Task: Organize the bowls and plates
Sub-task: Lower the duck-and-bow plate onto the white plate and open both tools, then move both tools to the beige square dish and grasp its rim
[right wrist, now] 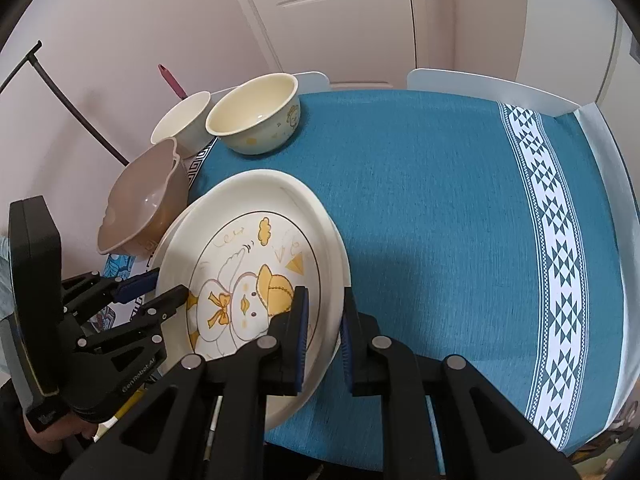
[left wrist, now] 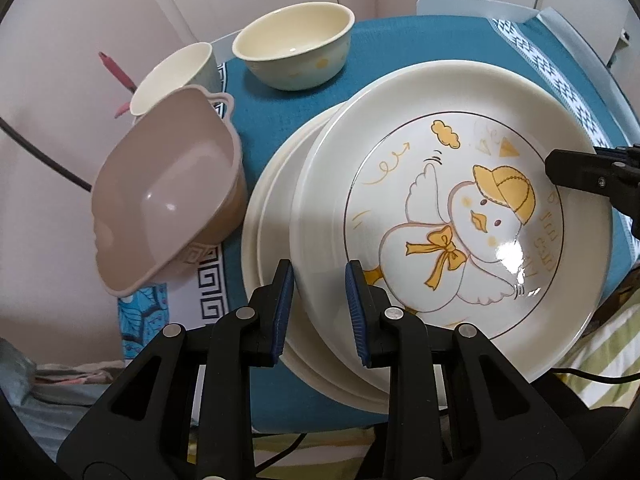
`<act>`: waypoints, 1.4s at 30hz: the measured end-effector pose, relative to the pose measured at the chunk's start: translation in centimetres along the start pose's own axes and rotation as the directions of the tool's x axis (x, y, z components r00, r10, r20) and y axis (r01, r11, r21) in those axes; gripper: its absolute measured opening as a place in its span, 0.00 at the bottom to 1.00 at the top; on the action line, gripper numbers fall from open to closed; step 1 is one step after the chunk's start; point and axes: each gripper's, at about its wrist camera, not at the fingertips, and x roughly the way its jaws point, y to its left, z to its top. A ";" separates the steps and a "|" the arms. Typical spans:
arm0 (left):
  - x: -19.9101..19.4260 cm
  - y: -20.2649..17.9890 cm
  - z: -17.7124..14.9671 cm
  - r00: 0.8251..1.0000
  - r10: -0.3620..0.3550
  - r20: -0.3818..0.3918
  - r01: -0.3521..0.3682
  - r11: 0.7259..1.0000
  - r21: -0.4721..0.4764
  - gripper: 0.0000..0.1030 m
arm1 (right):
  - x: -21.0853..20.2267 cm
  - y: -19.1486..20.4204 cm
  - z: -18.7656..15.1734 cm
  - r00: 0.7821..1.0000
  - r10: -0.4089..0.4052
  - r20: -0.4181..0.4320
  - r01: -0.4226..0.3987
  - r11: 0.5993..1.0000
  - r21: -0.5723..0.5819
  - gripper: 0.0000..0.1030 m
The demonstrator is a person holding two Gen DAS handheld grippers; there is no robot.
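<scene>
A cream plate with a yellow duck picture (left wrist: 448, 216) lies on top of other cream plates (left wrist: 268, 216) on the blue tablecloth. My left gripper (left wrist: 320, 300) has its jaws either side of the duck plate's near rim, with a gap showing. My right gripper (right wrist: 324, 340) straddles the opposite rim of the duck plate (right wrist: 248, 280); whether it grips is unclear. A cream bowl (left wrist: 294, 46), a white cup (left wrist: 176, 76) and a tilted beige bowl (left wrist: 168, 188) stand at the left. The left gripper also shows in the right wrist view (right wrist: 160, 288).
The blue tablecloth (right wrist: 440, 208) with a white patterned band covers the table. White chair backs (right wrist: 488, 88) stand at the far edge. A pink-handled tool (right wrist: 172, 80) and a black rod lean by the wall at the left.
</scene>
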 end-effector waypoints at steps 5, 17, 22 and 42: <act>0.0 0.3 -0.1 1.000 0.024 -0.008 -0.024 1.000 0.006 0.23 | 0.4 0.5 0.1 1.000 0.000 -0.002 0.000 1.000 -0.015 0.13; -0.6 -0.1 -0.1 0.997 0.071 0.012 -0.072 0.997 0.027 0.23 | 1.5 0.3 0.0 1.000 -0.015 -0.008 0.015 1.000 -0.023 0.13; -0.6 -0.1 -0.2 0.994 0.109 0.017 -0.110 0.993 0.044 0.23 | 1.8 0.5 -0.2 1.000 -0.029 -0.011 0.029 0.999 -0.035 0.13; -7.7 4.8 1.8 0.992 0.031 0.123 0.002 0.966 -0.260 1.00 | -3.0 -0.4 4.5 0.990 0.137 0.025 -0.136 0.989 -0.053 0.20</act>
